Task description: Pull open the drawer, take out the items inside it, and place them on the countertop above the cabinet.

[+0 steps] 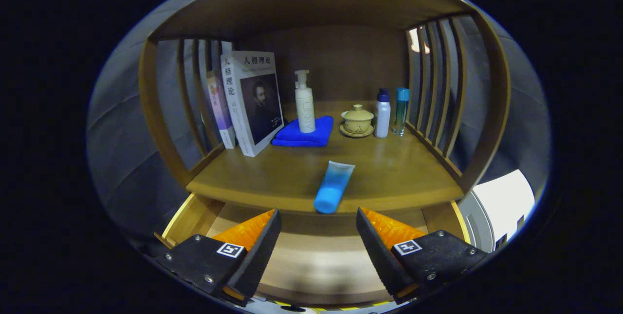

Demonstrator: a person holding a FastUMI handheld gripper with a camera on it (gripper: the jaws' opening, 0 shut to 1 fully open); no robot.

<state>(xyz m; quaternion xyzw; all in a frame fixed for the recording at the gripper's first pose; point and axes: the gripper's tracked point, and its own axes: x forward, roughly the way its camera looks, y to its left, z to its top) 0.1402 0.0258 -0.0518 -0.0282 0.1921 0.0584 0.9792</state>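
Dim, sharp, heavy fisheye bowing

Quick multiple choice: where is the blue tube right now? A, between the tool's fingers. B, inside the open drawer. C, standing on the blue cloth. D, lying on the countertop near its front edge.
D: the blue tube lies on the countertop near its front edge, beyond the open tool, whose fingers hold nothing above the open drawer.

Two wedge-shaped fingers (265,250) on the gripper (319,248), spread well apart with nothing between them. Inner edges finely toothed like a saw. Ribbed, textured faces behind those edges. Flat mounting plates at the base, each fastened with small round screws and bearing a square black-and-white marker tag.
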